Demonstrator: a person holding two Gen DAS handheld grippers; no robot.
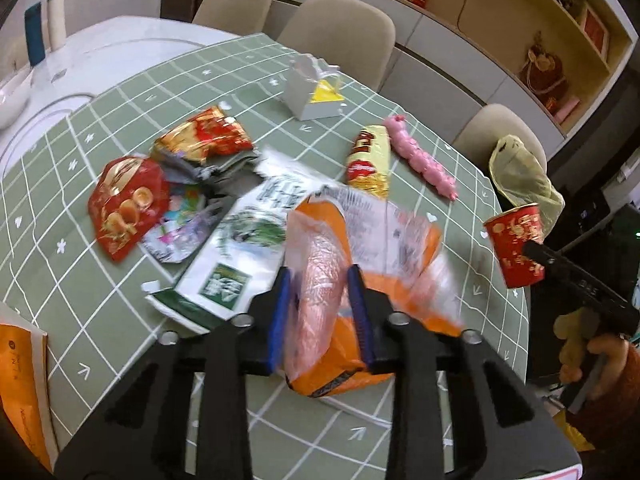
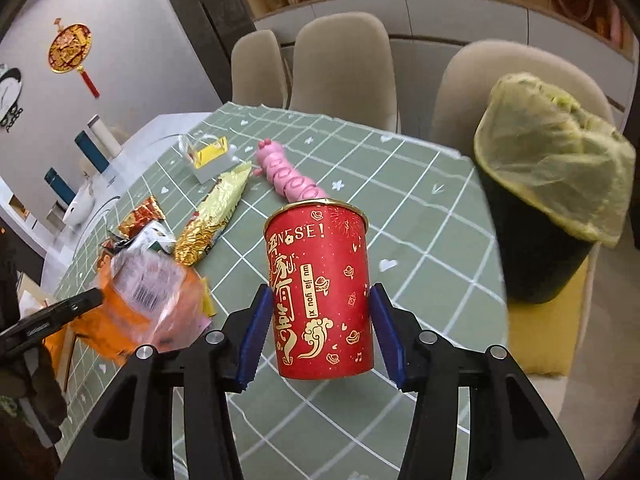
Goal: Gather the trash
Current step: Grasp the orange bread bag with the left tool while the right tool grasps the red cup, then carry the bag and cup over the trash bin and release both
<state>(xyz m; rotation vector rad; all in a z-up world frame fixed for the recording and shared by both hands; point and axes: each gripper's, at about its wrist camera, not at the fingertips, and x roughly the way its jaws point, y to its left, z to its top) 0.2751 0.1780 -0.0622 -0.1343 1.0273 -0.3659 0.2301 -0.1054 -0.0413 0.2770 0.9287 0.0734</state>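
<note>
My left gripper [image 1: 320, 312] is shut on an orange and clear plastic wrapper [image 1: 360, 248], held above the table; the wrapper also shows in the right wrist view [image 2: 140, 300]. My right gripper [image 2: 320, 328] is shut on a red paper cup [image 2: 320, 292], upright above the table's right side; the cup also shows in the left wrist view [image 1: 516, 248]. A black bin with a yellow-green liner [image 2: 552, 184] stands on a chair beyond the table's right edge. Other wrappers lie on the green checked cloth: a red one [image 1: 124, 204], a red-gold one [image 1: 204, 140], a white-green bag [image 1: 228, 256], a gold one [image 1: 370, 160].
A pink caterpillar toy [image 1: 420, 156] and a small white gift box [image 1: 312, 88] lie further back on the table. Beige chairs [image 1: 340, 28] stand along the far edge. An orange paper bag [image 1: 24, 380] is at the near left. Bottles [image 2: 94, 152] stand on the white counter.
</note>
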